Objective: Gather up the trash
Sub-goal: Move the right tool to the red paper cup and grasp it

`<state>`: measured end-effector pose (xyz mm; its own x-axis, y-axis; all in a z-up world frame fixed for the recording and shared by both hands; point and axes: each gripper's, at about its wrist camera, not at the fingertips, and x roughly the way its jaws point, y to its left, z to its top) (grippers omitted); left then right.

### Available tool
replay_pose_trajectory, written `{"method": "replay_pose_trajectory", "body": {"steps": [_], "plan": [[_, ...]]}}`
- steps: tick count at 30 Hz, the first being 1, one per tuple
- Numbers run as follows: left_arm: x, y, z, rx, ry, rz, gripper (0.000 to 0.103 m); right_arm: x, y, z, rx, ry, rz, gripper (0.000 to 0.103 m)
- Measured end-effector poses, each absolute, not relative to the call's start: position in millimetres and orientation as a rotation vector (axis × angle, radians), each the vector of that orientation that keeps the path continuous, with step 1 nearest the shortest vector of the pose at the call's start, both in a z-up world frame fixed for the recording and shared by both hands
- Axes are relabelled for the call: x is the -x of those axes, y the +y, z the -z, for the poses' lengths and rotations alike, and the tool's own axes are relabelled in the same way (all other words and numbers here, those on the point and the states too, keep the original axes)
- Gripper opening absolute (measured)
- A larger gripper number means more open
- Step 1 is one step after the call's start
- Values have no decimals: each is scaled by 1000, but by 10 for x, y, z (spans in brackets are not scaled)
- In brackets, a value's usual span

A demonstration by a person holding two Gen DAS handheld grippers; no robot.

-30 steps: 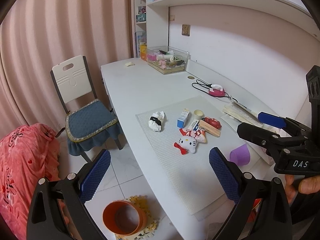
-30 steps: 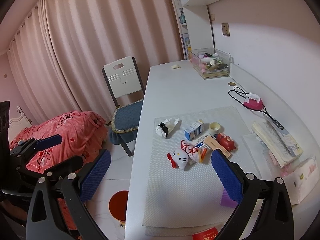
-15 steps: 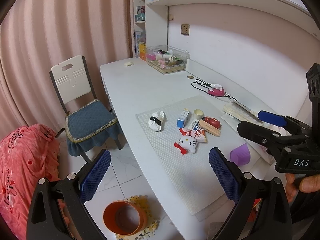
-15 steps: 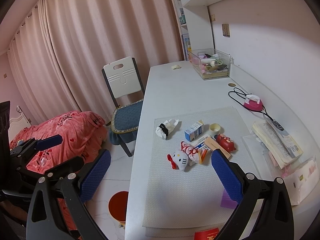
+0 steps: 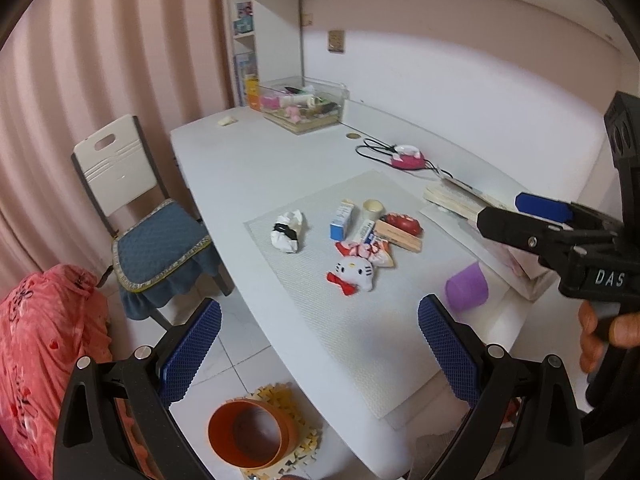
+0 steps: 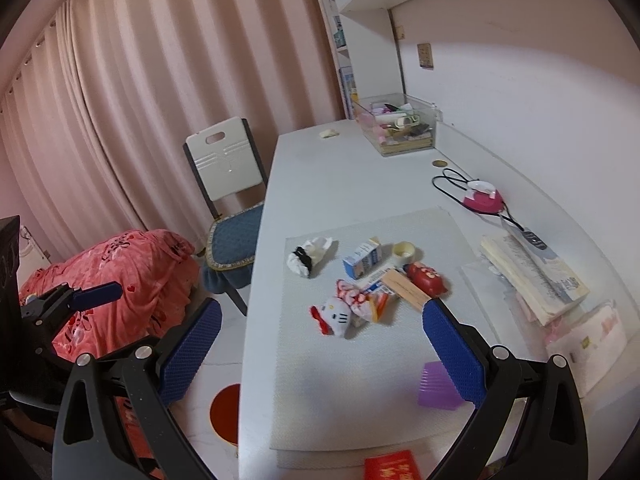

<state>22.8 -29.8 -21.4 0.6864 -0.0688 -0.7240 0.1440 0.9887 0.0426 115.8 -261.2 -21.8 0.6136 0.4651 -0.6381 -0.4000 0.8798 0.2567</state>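
Left wrist view: the left claw (image 5: 319, 350) gapes wide and empty, tilted slightly from a second earlier, with the crumpled tissue (image 5: 287, 231) ahead on the counter (image 5: 248, 160) and the orange bin (image 5: 251, 433) below it. Right wrist view: the right claw (image 6: 322, 350) likewise spread wide and empty, nearer the counter than before; the tissue (image 6: 309, 255) lies ahead, slightly left.

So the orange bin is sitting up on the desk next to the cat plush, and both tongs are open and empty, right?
Not quite. The orange bin stands on the floor beside the desk, as the left wrist view shows. The cat plush lies on the mat, and both the left tongs and right tongs are open and empty.
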Motion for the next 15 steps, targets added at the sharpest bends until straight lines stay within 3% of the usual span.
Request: {"method": "replay_pose_trajectory", "body": {"steps": [15], "plan": [[-402,-664,389,-176,909,290,97,-1076,-3034,434,-113,855,-368,99]]}}
